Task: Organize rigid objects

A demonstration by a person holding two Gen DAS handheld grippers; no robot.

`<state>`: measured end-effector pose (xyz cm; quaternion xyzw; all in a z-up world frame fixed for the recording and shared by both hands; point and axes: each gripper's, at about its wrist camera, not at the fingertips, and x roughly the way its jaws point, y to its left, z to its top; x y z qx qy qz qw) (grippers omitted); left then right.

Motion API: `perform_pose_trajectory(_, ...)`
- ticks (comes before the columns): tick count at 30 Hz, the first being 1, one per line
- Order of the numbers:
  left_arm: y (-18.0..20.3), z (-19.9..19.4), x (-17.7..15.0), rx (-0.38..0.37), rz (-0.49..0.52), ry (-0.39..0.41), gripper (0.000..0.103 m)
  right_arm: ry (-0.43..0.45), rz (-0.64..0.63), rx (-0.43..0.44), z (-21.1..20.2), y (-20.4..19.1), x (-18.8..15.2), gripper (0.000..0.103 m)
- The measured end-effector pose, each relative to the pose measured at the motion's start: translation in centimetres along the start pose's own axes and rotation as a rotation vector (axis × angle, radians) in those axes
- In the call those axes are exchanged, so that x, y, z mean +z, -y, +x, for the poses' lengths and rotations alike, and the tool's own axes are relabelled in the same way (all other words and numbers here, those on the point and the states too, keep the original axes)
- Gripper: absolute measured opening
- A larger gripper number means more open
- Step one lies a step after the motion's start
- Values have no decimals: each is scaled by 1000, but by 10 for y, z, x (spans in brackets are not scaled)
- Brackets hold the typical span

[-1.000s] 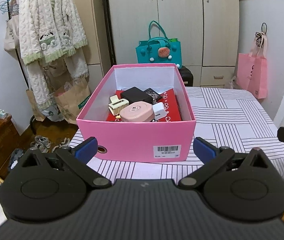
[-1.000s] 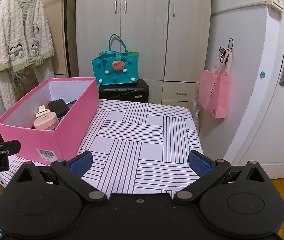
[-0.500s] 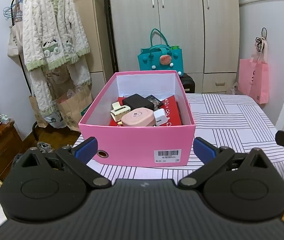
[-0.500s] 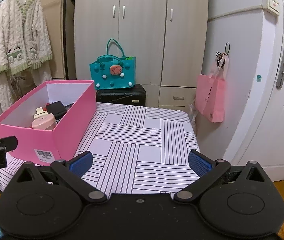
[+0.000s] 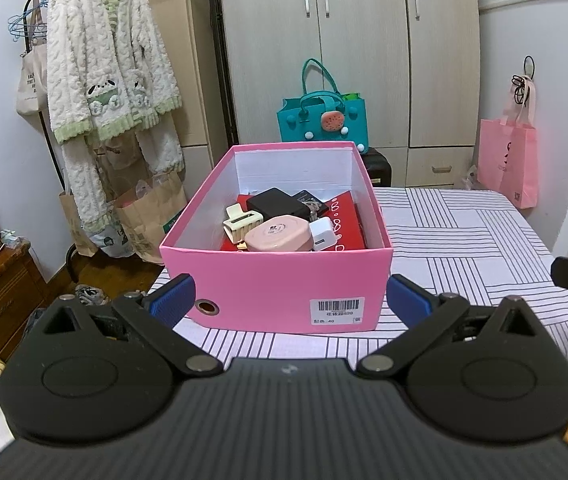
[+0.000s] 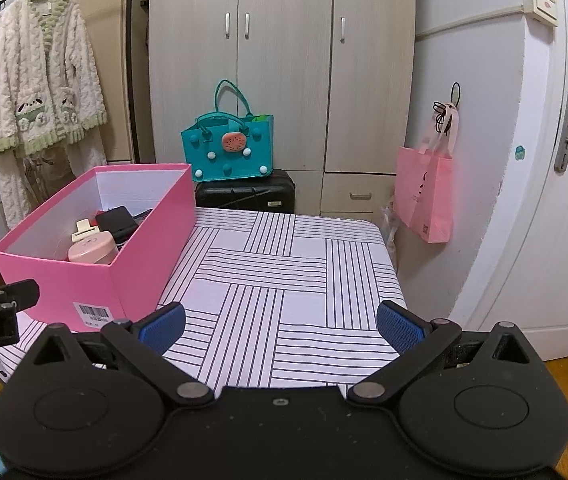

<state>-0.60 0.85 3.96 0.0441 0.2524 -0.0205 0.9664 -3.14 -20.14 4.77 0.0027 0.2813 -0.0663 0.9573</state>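
A pink cardboard box [image 5: 279,280] [image 6: 95,280] stands on the striped table [image 6: 284,280]. Inside lie a pink rounded case [image 5: 277,236], a cream hair claw [image 5: 241,220], a black box [image 5: 277,204], a white charger [image 5: 324,234] and a red flat box [image 5: 344,220]. My left gripper [image 5: 290,300] hangs open just in front of the pink box's near wall, empty. Over the table's near edge, right of the box, my right gripper [image 6: 281,328] is open and empty too.
A teal tote bag [image 6: 229,152] sits on a black suitcase [image 6: 245,196] before the wardrobe [image 6: 279,68]. A pink bag [image 6: 426,192] hangs on the right wall beside a white door [image 6: 556,216]. A fluffy robe [image 5: 107,92] and paper bags [image 5: 147,216] are at left.
Both grippers have drawn back and risen a little, so the pink box and table sit slightly farther away. Both stay open.
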Motion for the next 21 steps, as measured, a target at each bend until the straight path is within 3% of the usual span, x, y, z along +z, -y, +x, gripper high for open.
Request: perform_pose_trajectory(21, -5, 2, -3, 11, -10, -12, 103, -6, -14, 0, 2, -3, 1, 103)
